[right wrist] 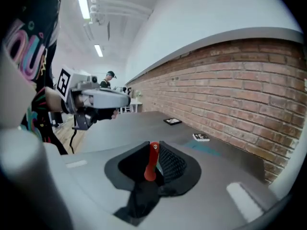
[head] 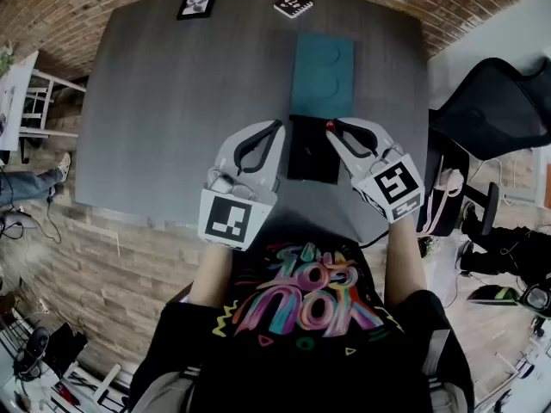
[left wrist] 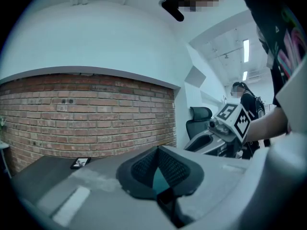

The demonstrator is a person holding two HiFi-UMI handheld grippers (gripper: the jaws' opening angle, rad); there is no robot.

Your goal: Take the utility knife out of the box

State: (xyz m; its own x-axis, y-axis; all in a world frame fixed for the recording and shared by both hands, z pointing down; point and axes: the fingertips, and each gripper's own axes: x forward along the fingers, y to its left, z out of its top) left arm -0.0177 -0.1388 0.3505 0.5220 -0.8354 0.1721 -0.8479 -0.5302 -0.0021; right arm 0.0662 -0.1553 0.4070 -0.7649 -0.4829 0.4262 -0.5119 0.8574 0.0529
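Observation:
In the head view a black open box lies on the grey table, with its teal lid lying just beyond it. My right gripper hovers over the box's right edge, shut on the red utility knife. In the right gripper view the knife stands upright between the ribbed pads, lifted above the table. My left gripper is level with it at the box's left edge, its fingertips together and nothing in them. In the left gripper view the left gripper shows only a sliver of teal behind its jaws.
A small framed picture and a marker card lie at the table's far edge, by the brick wall. A black office chair stands to the right of the table. A white side table is on the left.

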